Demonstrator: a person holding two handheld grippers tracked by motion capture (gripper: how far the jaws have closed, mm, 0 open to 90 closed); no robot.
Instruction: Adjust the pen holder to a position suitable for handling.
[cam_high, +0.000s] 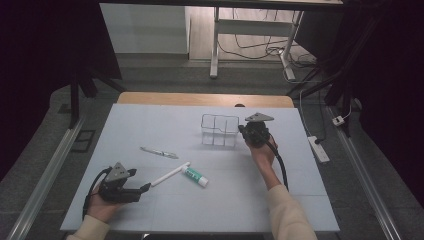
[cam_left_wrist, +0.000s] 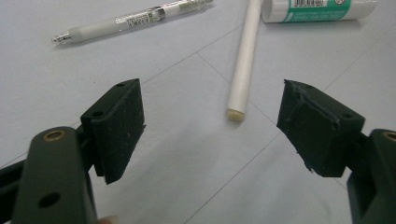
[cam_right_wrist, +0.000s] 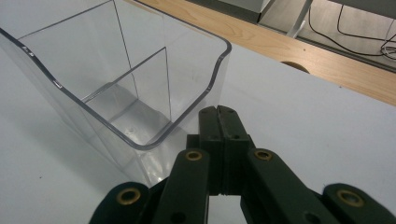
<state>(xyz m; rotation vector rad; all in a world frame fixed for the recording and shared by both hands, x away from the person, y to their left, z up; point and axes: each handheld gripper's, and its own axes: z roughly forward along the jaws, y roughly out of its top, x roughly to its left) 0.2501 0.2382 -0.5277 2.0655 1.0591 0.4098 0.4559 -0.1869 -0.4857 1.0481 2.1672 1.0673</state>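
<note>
A clear plastic organizer (cam_high: 219, 130) with inner dividers stands at the back middle of the light blue table (cam_high: 165, 210). My right gripper (cam_high: 243, 131) sits just right of it, shut with nothing between its jaws; the right gripper view shows the closed tips (cam_right_wrist: 218, 111) next to the organizer's (cam_right_wrist: 140, 93) curved corner, and its compartments look bare. My left gripper (cam_high: 146, 187) rests near the front left, open and holding nothing (cam_left_wrist: 212, 123). Just past its jaws lie a white stick (cam_high: 171, 173) (cam_left_wrist: 243, 60), a white glue tube with a green label (cam_high: 195, 176) (cam_left_wrist: 322, 9) and a clear pen (cam_high: 159, 152) (cam_left_wrist: 130, 21).
The table's far wooden edge (cam_high: 205, 99) has a round hole (cam_right_wrist: 295, 66) behind the organizer. A white desk frame (cam_high: 215, 45) and loose cables (cam_high: 260, 47) stand on the floor beyond, and a power strip (cam_high: 319, 148) lies to the right.
</note>
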